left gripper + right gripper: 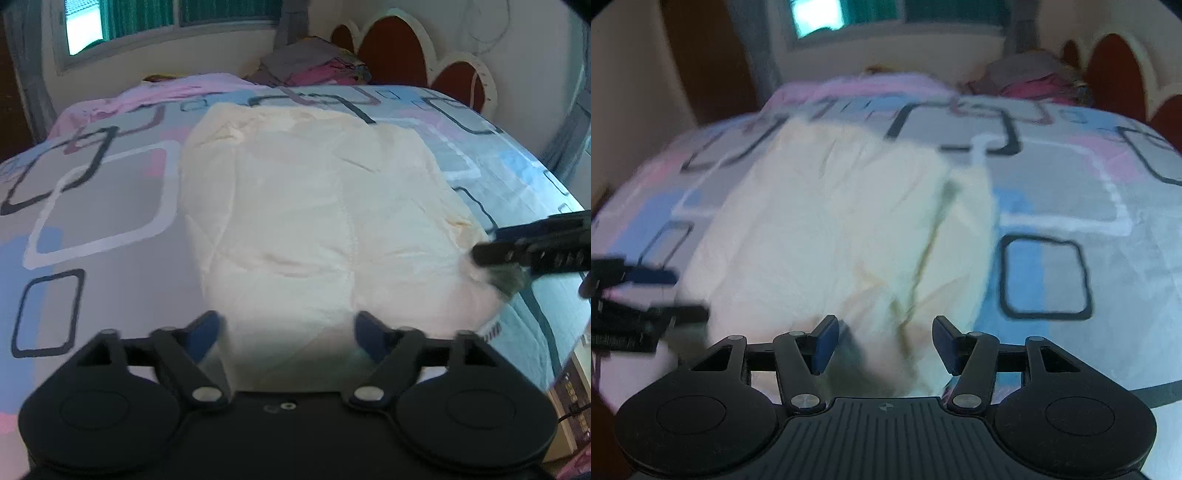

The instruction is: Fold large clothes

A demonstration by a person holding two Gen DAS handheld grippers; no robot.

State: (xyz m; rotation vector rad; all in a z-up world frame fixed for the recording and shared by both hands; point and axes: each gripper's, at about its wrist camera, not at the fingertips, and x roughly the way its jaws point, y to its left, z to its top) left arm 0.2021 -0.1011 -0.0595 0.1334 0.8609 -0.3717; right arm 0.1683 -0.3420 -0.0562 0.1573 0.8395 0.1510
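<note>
So the cream garment (314,206) is laid flat on the bed (92,192), its near edge right under both tongs. The left gripper (288,332) and right gripper (884,343) are spread wide, nothing pinched. Probably the 2 near corners should be pinched evenly, then carried away together to keep the fold square.

Patterned bed (110,192); bright window (83,33); scalloped headboard (413,51)

A cream-white garment (314,206) lies on a bedsheet (110,199) of grey, pale blue and pink, patterned with dark and white rounded squares. Each black tool, left (288,334) and right (884,341), carries blue pads. The headboard (391,48) is red-brown, edged white.
</note>
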